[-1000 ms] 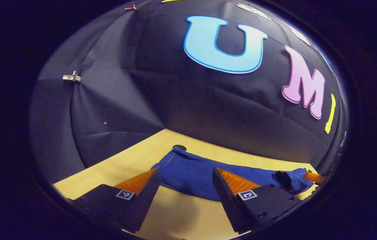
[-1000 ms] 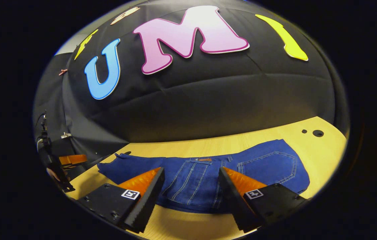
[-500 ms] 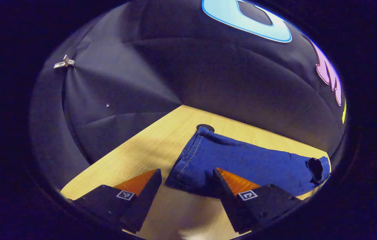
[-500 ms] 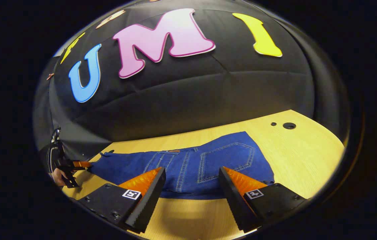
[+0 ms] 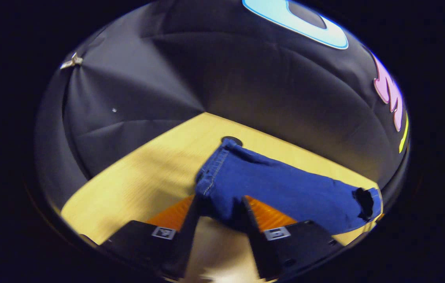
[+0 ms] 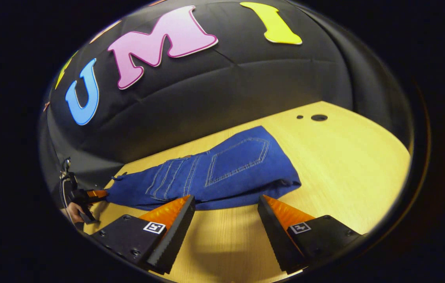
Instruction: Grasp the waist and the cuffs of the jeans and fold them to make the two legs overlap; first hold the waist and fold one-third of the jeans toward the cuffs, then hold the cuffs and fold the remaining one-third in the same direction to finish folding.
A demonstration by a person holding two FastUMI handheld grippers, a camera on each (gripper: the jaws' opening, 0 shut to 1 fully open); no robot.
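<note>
Left gripper (image 5: 216,206) straddles the jeans (image 5: 285,188) cuff, unclosed; right gripper (image 6: 226,204) gapes beside waist.

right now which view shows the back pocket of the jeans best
The right gripper view: the stitched back pocket faces the camera, unobstructed. The left gripper view shows the jeans from the cuff end, where I can make out no pocket.

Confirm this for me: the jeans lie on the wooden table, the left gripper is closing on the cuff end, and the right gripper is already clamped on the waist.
Not quite. In the right gripper view the right gripper is open, its fingers apart over bare table, short of the waist. The rest stands: the jeans lie on the wooden table, and the left gripper view shows the left gripper around the cuff end.
</note>
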